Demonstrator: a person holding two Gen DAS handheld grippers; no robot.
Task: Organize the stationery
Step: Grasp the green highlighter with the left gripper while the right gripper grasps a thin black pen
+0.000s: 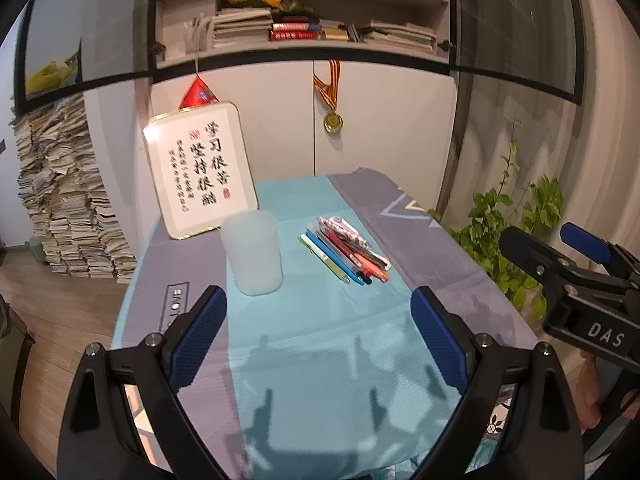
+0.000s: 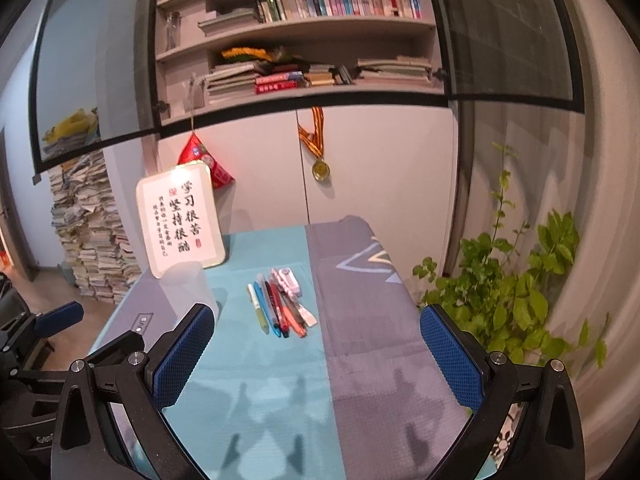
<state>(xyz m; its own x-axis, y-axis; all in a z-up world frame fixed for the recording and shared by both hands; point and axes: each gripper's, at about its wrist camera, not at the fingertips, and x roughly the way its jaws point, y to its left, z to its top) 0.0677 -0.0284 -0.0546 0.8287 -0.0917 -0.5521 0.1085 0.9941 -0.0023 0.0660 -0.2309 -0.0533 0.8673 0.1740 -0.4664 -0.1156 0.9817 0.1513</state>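
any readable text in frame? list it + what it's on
"DAS": white letters on the right gripper body.
"学习很苦 坚持很酷": framed sign behind the cup.
Sign's small columns and red seals: too small.
Print on the tablecloth: blurred.
Book spines: too small.

I see bare cloth (image 1: 320,360) ahead of my grippers; only the cup (image 1: 252,252) stands beside the pens (image 1: 346,252).

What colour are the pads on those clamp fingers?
Dark blue with a fine mesh texture, on black arms; the pads show best in the right wrist view.
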